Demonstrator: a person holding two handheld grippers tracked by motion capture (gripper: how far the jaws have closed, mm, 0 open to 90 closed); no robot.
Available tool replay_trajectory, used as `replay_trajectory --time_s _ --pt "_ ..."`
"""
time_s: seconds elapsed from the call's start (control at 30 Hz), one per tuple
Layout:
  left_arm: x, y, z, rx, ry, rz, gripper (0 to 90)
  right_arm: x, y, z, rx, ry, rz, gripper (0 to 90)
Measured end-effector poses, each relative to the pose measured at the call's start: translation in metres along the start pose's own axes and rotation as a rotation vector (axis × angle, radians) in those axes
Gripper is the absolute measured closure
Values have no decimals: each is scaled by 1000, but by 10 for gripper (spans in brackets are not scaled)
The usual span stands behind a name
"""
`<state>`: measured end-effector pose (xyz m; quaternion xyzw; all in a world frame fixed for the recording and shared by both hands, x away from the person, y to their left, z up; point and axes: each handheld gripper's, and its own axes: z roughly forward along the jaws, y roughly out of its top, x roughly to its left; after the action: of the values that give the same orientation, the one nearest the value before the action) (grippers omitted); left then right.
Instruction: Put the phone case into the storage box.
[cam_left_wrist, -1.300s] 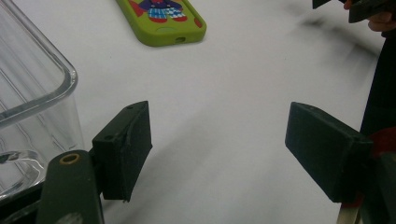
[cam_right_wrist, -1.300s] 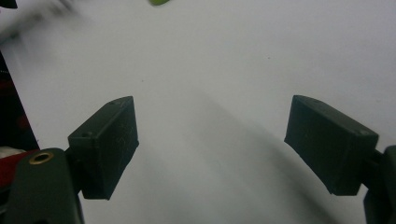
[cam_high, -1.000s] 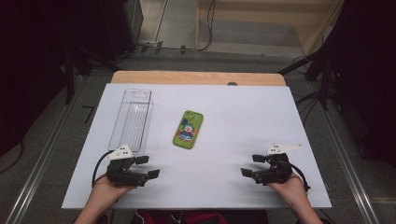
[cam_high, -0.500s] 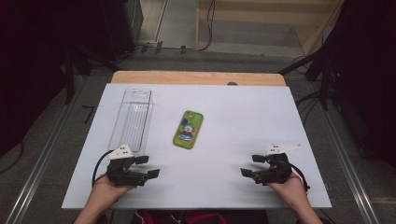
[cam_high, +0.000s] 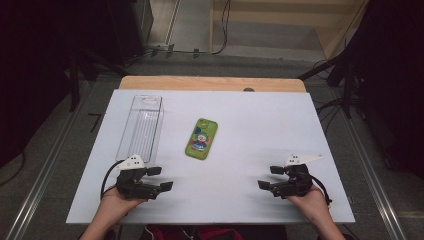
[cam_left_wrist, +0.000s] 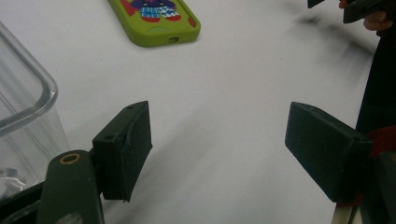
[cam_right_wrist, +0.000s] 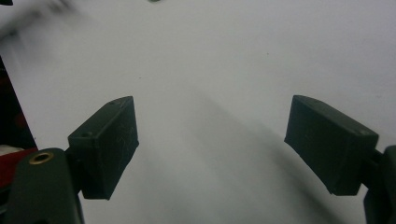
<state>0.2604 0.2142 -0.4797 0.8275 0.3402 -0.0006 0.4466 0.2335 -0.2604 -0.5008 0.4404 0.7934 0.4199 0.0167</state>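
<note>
Both claws held apart and empty near the front edge of the white surface (cam_high: 250, 125).

The left claw (cam_high: 159, 178) and right claw (cam_high: 267, 177) are seen low, jaws wide; the green rubbery phone case with a cartoon figure (cam_high: 201, 138) lies mid-surface, beside the clear rectangular plastic bin (cam_high: 142, 126). A flat case may be pushed rather than gripped, or the bin knocked. Nothing is seen changed from the earlier frame.
</note>
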Motion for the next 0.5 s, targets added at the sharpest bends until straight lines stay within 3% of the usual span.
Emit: replay_trajectory --time_s 0.5 --pt "-12 18 2 -11 -15 9 214 0 0 0 2 -8 1 154"
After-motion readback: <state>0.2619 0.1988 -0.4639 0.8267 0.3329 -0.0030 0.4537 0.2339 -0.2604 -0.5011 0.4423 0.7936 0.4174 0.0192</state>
